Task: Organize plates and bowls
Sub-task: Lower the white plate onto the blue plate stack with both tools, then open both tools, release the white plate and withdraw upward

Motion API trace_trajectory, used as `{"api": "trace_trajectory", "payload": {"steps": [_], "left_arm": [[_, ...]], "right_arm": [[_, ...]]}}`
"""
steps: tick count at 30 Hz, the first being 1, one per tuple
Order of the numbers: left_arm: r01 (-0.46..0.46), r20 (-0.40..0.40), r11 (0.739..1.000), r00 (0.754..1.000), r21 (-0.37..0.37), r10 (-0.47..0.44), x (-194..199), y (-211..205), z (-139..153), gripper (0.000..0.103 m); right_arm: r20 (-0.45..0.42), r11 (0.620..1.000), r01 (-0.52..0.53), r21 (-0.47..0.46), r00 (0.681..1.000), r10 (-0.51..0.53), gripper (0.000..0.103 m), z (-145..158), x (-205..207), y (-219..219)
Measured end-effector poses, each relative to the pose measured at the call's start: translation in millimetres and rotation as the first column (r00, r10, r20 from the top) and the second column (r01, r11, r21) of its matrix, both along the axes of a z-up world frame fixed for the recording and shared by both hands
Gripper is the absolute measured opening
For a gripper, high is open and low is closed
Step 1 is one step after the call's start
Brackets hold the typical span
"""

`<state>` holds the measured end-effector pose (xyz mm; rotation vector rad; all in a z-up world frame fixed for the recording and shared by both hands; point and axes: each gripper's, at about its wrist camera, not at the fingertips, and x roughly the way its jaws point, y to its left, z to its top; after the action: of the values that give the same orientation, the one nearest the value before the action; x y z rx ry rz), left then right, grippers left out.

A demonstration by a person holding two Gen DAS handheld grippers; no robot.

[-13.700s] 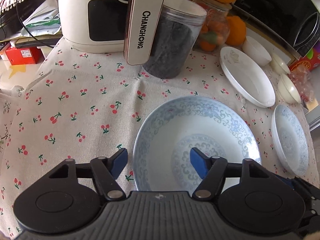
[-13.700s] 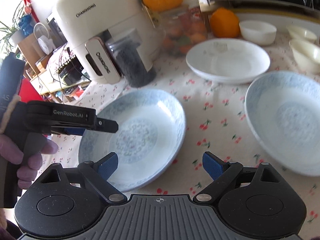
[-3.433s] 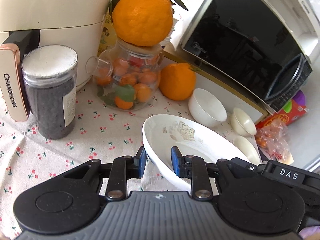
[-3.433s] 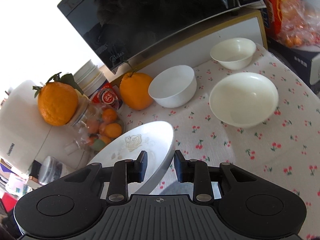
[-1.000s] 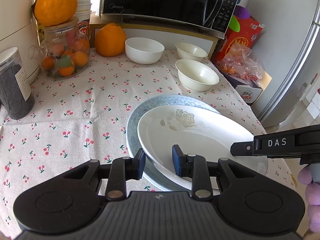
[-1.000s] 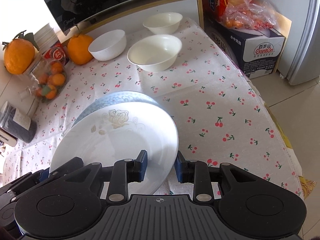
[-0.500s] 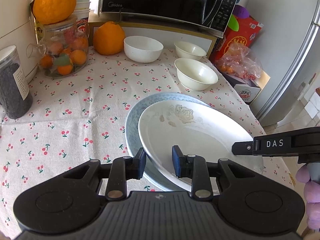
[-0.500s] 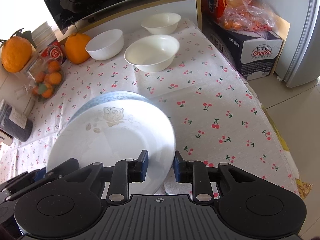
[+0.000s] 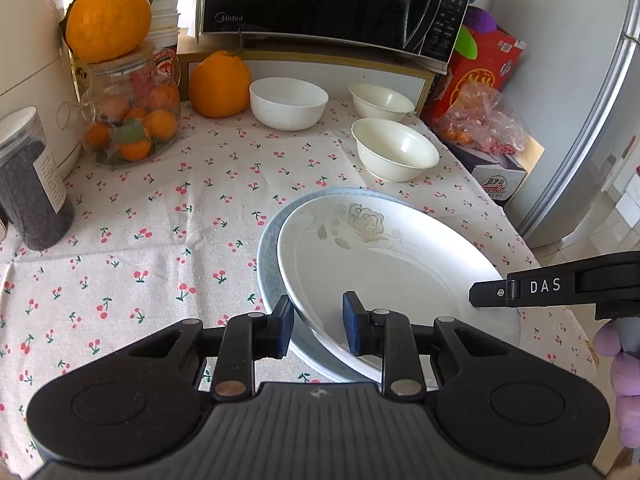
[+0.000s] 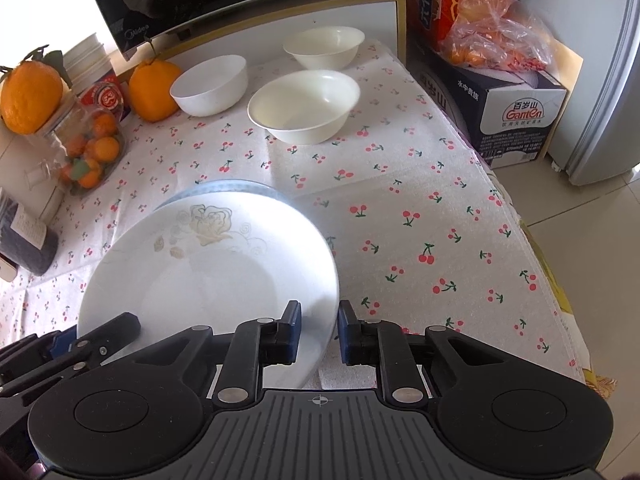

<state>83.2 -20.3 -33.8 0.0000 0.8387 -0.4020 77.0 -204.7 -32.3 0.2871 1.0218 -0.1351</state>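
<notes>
**A:** So what's laid out here, biggest stuff first?

**B:** A cherry-print tablecloth is spread over the table, and a black microwave is parked up at 12 o'clock in the left wrist view. The main item is the white plate: glossy, shallow, with a pale gold rose printed near its far rim. It's seen tilted, sitting over a blue-patterned plate, of which only a crescent of rim is visible at 9 to 12 o'clock around it. Whether the two are fully nested can't be told.

**A:** And the bowls?

**B:** Three plain ones are lined up past the plates. A white bowl is placed at 12 o'clock beside a big orange, a cream bowl is at 1 o'clock, nearest the plates, and a smaller cream bowl is set behind it.

**A:** Grippers?

**B:** The white plate's near rim is clamped by the left gripper, blue pads on either side of the edge. The plate's opposite edge is pinched the same way by the right gripper, at 6 o'clock in its own view. So the plate is held from both sides.

**A:** Anything else?

**B:** A glass jar of small oranges is spotted at 10 o'clock, with a dark-filled canister at 9.
</notes>
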Motion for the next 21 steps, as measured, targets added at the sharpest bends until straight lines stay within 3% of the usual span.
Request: {"api": "trace_trajectory", "payload": {"steps": [6, 12, 21], "left_arm": [[-0.017, 0.007, 0.998, 1.000, 0.062, 0.017, 1, 2, 0, 0.023], [-0.011, -0.002, 0.998, 1.000, 0.063, 0.011, 1, 4, -1, 0.020], [-0.007, -0.011, 0.998, 1.000, 0.059, 0.008, 2, 4, 0, 0.020]], "right_arm": [[-0.006, 1.000, -0.016, 0.000, 1.000, 0.016, 0.015, -1, 1, 4], [0.026, 0.999, -0.028, -0.023, 0.999, 0.029, 0.018, 6, 2, 8], [0.041, 0.999, -0.018, 0.028, 0.999, 0.017, 0.020, 11, 2, 0]]}}
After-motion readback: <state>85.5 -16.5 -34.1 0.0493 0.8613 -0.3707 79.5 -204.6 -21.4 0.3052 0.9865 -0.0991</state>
